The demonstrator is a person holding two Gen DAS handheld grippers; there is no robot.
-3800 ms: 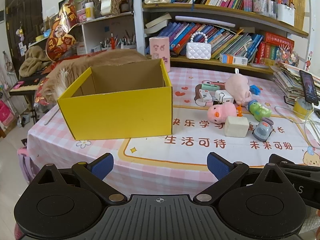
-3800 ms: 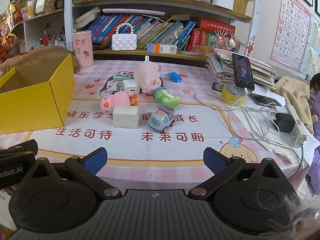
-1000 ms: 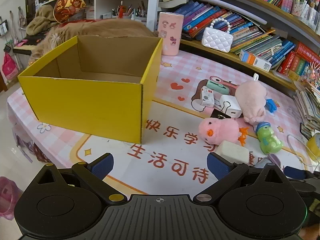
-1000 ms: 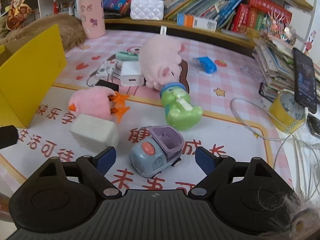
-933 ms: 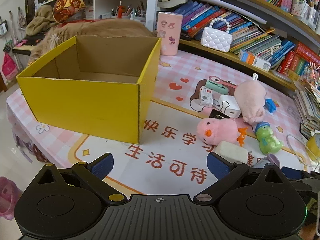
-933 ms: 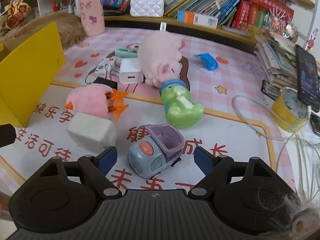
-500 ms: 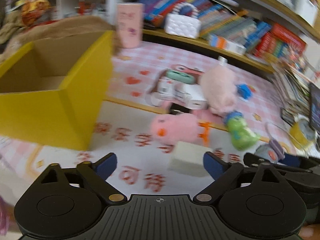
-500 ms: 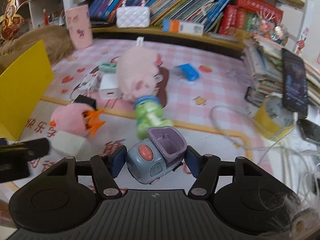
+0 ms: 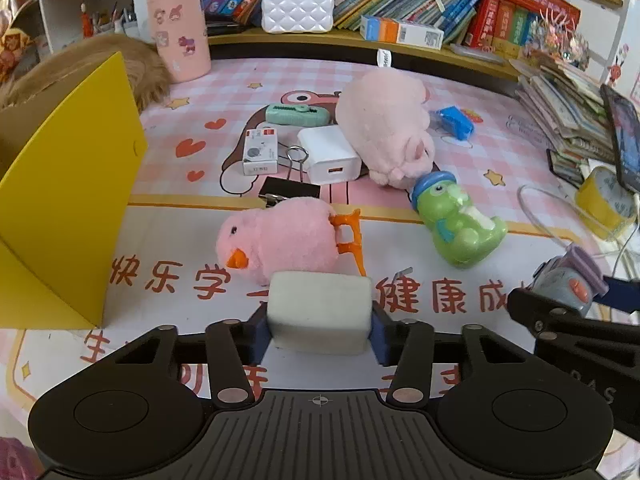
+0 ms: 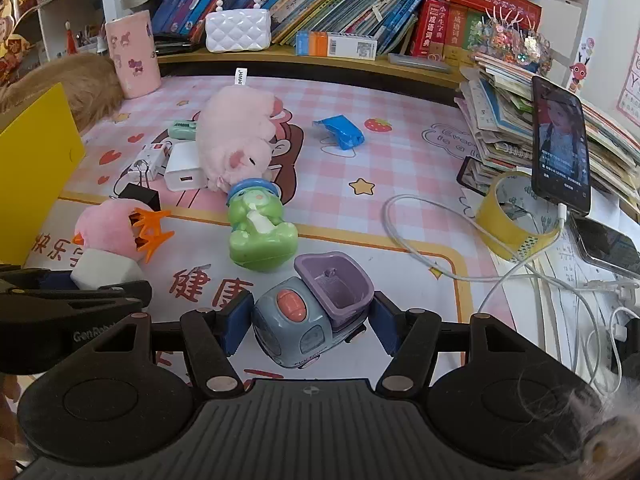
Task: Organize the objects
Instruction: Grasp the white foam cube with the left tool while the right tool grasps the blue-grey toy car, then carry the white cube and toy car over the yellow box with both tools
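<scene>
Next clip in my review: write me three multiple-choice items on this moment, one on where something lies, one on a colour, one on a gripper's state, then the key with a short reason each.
1. Where does the black binder clip lie?
A. inside the yellow box
B. on the mat, just behind the pink chick
C. on the stack of books

2. What colour is the tub on the toy truck?
A. purple
B. red
C. yellow

3. What is the left gripper doing?
A. open over bare mat
B. shut with nothing between its jaws
C. shut on the white block

Key:
1 B: the clip sits on the mat between the pink chick and the white charger.
2 A: the tub behind the grey-blue cab is purple.
3 C: its jaws have just been closing, and both pads press the sides of the white block.
</scene>
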